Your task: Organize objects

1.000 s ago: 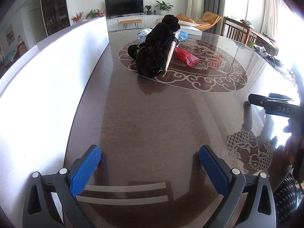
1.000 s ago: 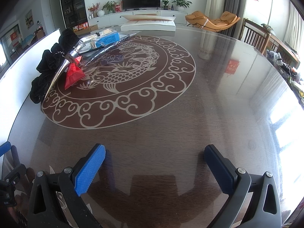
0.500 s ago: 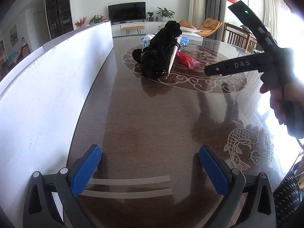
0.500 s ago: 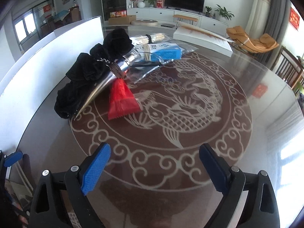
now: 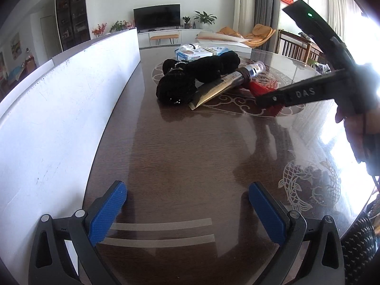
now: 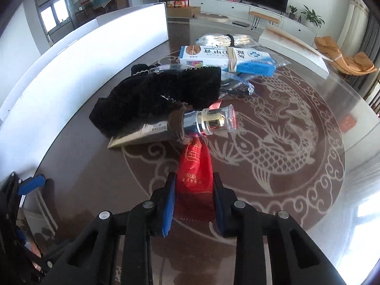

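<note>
Glossy dark bench (image 6: pixel 296 190) with carp inlay: the right claw (image 6: pixel 193 190) has just closed on the near end of the red sachet (image 6: pixel 194 171), whose far tip lies under the silver tube (image 6: pixel 166 128) ahead, likely to draw it free. Left claw (image 5: pixel 187 211) gapes empty.

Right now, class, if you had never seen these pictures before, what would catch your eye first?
First the red packet at bottom centre, on which the right hand-held gripper has just closed. Behind it, a silver tube with a clear cap leans on a black cloth bundle. The left hand-held gripper hangs open over the dark table.
</note>
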